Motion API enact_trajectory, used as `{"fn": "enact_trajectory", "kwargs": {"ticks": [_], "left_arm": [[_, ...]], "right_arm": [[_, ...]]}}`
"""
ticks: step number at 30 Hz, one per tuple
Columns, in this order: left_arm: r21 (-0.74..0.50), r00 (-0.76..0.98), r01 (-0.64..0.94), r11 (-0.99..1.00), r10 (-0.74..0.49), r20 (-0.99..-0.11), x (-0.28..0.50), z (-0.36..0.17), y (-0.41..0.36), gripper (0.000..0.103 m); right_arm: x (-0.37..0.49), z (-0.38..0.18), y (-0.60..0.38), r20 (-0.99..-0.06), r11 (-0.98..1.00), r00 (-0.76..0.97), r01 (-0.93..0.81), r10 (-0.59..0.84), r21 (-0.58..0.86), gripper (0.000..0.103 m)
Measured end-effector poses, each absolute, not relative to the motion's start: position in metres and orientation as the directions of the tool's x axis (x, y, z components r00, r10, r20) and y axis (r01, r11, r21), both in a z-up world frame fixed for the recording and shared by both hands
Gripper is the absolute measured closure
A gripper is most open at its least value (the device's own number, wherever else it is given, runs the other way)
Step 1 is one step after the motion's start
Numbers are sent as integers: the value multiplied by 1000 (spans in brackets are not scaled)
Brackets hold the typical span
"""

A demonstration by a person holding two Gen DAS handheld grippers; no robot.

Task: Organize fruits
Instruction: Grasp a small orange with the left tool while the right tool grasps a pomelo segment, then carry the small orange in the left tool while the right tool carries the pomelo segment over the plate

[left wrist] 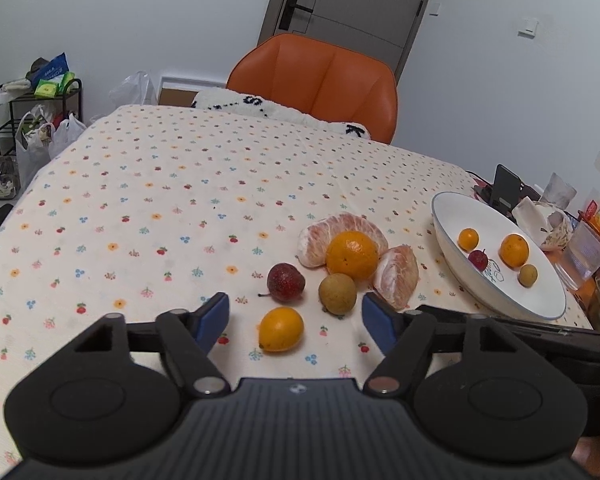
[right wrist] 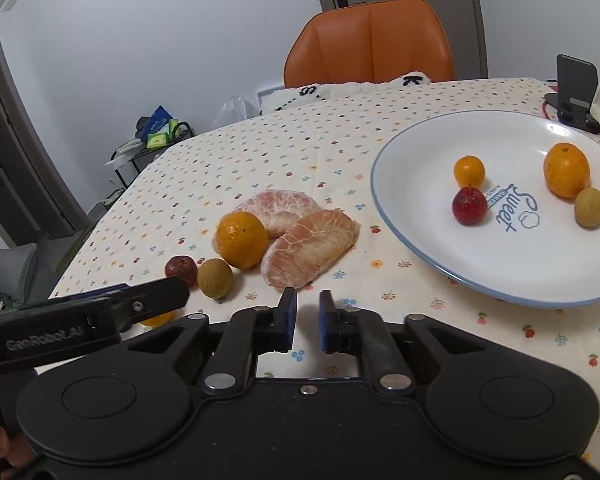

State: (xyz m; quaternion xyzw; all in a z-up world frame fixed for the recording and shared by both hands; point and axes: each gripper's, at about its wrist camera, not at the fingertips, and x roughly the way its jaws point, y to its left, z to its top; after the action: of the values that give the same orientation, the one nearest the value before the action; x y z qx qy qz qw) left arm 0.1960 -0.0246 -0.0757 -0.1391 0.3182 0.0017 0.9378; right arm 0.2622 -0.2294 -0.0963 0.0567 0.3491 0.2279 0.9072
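Right now your left claw (left wrist: 294,316) is spread wide, low over the table (left wrist: 160,200), its blue pads either side of a small yellow-orange fruit (left wrist: 281,329) at lower centre of the left view. Nothing is gripped; whether the pads touch the cloth is unclear. Just past that fruit, mid-frame, sit a dark red fruit (left wrist: 285,282) and a brown-green round fruit (left wrist: 337,293), side by side. Behind them an orange (left wrist: 352,255) rests against two peeled pomelo pieces (left wrist: 396,276).

Your right claw (right wrist: 308,318) is nearly closed, a narrow gap between the pads, empty, at lower centre of the right view. It points at the nearer pomelo piece (right wrist: 310,248), apart from it. Your left claw's finger (right wrist: 156,298) crosses the lower left of that view, covering most of the yellow-orange fruit.

On the right of both views, the white plate (right wrist: 420,216) with a blue rim holds four fruits: a small orange (right wrist: 469,171), a red fruit (right wrist: 470,205), a bigger orange (right wrist: 566,170) and a brown-green one (right wrist: 589,206), the last two touching or nearly so.

An orange chair (left wrist: 320,84) stands at the far table edge, top centre.
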Motion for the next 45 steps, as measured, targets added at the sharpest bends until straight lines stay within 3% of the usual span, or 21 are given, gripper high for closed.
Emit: {"fn": "enact_trajectory", "kwargs": {"ticks": [2, 5, 10, 12, 15, 16, 17, 22, 37, 45], "left_arm": [[-268, 791, -99, 958, -87, -606, 197, -78, -22, 41], [-279, 784, -108, 954, -90, -614, 196, -81, -18, 48], [-279, 786, -96, 956, -99, -610, 192, -82, -13, 64], [-292, 784, -91, 952, -112, -610, 192, -83, -9, 76], [-308, 785, -77, 948, -133, -605, 192, -84, -5, 81], [-309, 786, -70, 948, -138, -602, 192, -84, -5, 81], [-311, 787, -65, 948, -143, -600, 192, -85, -5, 81], [-315, 785, -43, 948, -163, -598, 195, -85, -5, 81], [-324, 781, -21, 946, -187, -595, 193, -85, -12, 81], [-330, 800, -36, 943, -171, -575, 190, -77, -7, 81]], "right_arm": [[265, -96, -227, -602, 889, 657, -376, 455, 262, 72], [271, -96, -223, -595, 887, 659, -369, 461, 278, 59], [279, -97, -208, -592, 903, 683, -340, 428, 261, 46], [281, -98, -202, -587, 912, 698, -331, 410, 243, 44], [281, -100, -195, -587, 924, 715, -321, 380, 207, 45], [281, -100, -193, -590, 929, 719, -317, 367, 191, 50], [280, -99, -193, -594, 936, 726, -308, 347, 171, 62], [275, -97, -201, -602, 937, 721, -310, 343, 162, 69], [228, -93, -233, -617, 926, 697, -343, 365, 160, 73], [238, -94, -224, -612, 928, 703, -333, 362, 168, 61]]}}
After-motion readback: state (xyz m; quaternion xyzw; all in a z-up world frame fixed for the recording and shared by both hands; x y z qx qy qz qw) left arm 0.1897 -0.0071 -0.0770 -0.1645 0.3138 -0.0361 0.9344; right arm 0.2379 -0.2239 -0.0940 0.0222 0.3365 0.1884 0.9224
